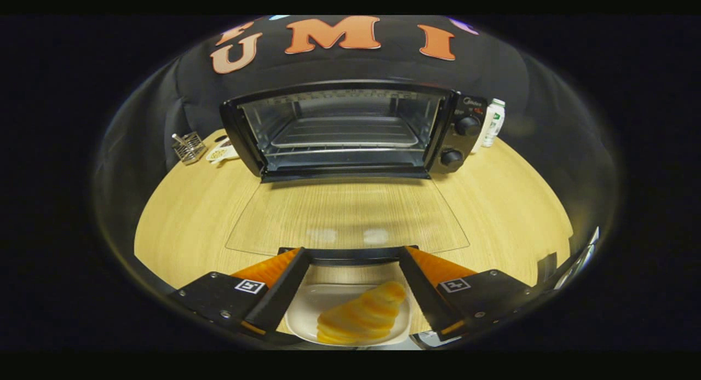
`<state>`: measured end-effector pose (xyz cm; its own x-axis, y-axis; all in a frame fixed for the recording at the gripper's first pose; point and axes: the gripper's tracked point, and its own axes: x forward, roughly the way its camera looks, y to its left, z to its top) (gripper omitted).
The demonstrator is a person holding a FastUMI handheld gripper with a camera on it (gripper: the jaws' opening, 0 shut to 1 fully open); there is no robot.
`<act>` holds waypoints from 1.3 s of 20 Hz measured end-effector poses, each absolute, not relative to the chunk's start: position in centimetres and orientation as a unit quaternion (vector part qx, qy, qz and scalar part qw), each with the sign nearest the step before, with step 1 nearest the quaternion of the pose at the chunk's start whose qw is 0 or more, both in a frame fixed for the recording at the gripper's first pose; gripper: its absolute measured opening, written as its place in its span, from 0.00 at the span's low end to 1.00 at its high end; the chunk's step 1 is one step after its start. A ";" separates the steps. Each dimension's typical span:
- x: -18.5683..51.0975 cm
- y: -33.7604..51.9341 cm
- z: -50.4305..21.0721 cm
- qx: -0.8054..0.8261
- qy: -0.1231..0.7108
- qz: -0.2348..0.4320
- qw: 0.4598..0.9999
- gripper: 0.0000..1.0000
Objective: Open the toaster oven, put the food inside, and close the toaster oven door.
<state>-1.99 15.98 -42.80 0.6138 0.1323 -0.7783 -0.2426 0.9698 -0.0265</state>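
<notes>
Jaws spread wide, croissant on plate between them, toaster oven beyond.

You've got even overhead light on the tabletop, bright and warm. Two soft glare spots sit on the glass door, lying flat in front of the toaster oven; its cavity is dimmer but the rack reads sharp. Behind the oven it goes dark. Heavy fisheye bending and smear toward the rim; croissant slightly soft.
</notes>
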 end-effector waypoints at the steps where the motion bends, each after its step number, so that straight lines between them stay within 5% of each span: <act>1: -2.2 16.0 -43.0 -0.066 0.428 0.105 0.895 0.99; 14: -4.3 14.1 -37.4 -0.050 0.398 0.059 0.914 1.00; 26: -12.9 13.2 -41.1 -0.022 0.432 0.008 0.901 1.00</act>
